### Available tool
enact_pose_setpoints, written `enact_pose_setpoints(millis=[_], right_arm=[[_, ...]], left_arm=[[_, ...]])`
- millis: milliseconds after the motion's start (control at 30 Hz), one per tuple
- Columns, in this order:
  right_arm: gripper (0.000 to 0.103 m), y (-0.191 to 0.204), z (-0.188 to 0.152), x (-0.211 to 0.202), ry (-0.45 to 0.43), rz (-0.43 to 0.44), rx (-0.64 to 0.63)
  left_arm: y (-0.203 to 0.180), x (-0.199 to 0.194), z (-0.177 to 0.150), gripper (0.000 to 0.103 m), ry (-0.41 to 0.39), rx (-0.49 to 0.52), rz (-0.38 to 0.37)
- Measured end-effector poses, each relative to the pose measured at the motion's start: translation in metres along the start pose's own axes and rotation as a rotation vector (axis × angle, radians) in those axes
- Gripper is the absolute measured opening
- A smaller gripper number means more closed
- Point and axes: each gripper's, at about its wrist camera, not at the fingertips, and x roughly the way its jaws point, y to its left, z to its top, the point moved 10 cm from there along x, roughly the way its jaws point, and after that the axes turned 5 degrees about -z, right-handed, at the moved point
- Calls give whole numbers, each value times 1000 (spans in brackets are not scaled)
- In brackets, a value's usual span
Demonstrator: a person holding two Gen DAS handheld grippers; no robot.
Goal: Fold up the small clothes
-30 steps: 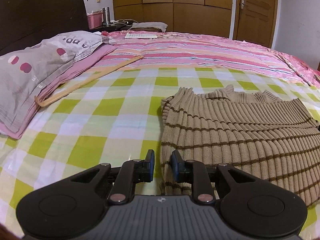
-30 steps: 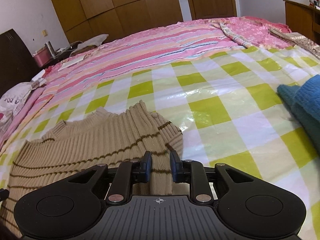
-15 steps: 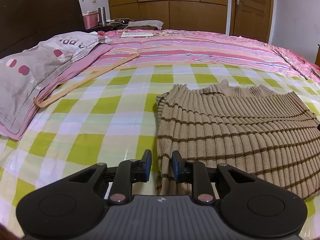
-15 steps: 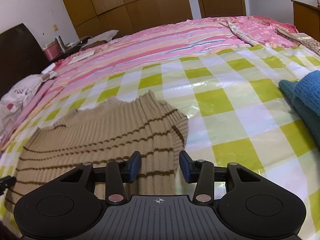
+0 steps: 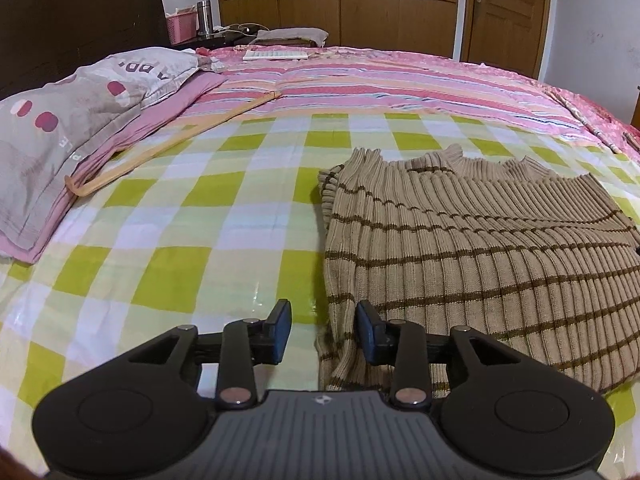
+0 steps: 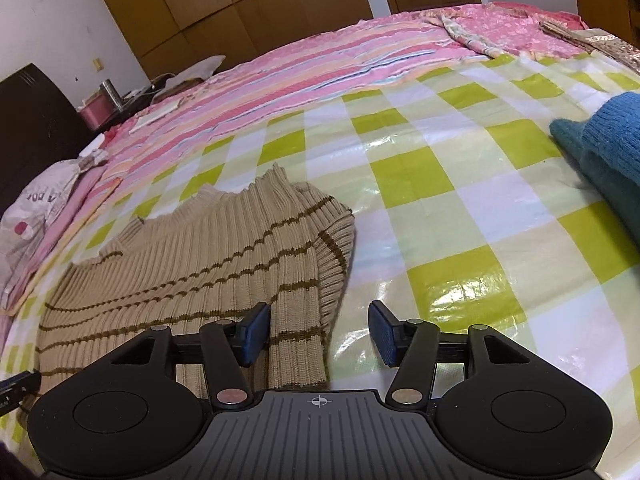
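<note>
- Left tool (image 5: 323, 330): jaws parted, straddling the tan striped sweater's (image 5: 472, 272) near edge.
- Right tool (image 6: 319, 334): jaws wide, over the sweater's corner.
- Sweater lies on the checked bed (image 6: 460, 216).

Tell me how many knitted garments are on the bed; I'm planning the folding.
2: a tan striped sweater lying flat near both tools, and a blue knit at the right edge, partly cut off. More may lie out of frame.

Sweater (image 5: 472, 256) flat on checked sheet (image 5: 200, 240), near front edge of bed. Left of it, well apart: pillow (image 5: 68, 128), with stick (image 5: 168, 148) just beside pillow. Right of sweater, well apart: knit (image 6: 608, 152). Behind sheet: striped cover (image 5: 360, 84), then wardrobe (image 5: 340, 0).
</note>
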Motion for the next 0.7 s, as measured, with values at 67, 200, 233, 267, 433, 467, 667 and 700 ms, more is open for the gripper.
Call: enact_pose_setpoints(millis=[67,200,233,267,433,467,667,700], right_arm=[[54,-1,0,0,3,6,9],[56,-1,-2,-6,16,38,24],[57,-1,-3,-7,20,50,27],[58,-2,-4,-7,25,64,32],[58,-2,-6,-10,41,109,48],[58,-1,-7,-12,51,127,53],[60,5,-15,-12,68,142,7],[60,7,-15,-12,68,148,8]], left_arm=[[0,-4,1,41,-3,-17,-17],[0,-12,0,42,-13,-53,-91],[0,-11,-2,42,-9,-60,-104],[0,-9,-4,42,1,-66,-117],[-1,-2,-12,42,23,-91,-148],[-2,-3,-11,42,21,-98,-161],[-2,6,-13,42,55,-131,-199],[-2,6,-13,42,54,-128,-197]])
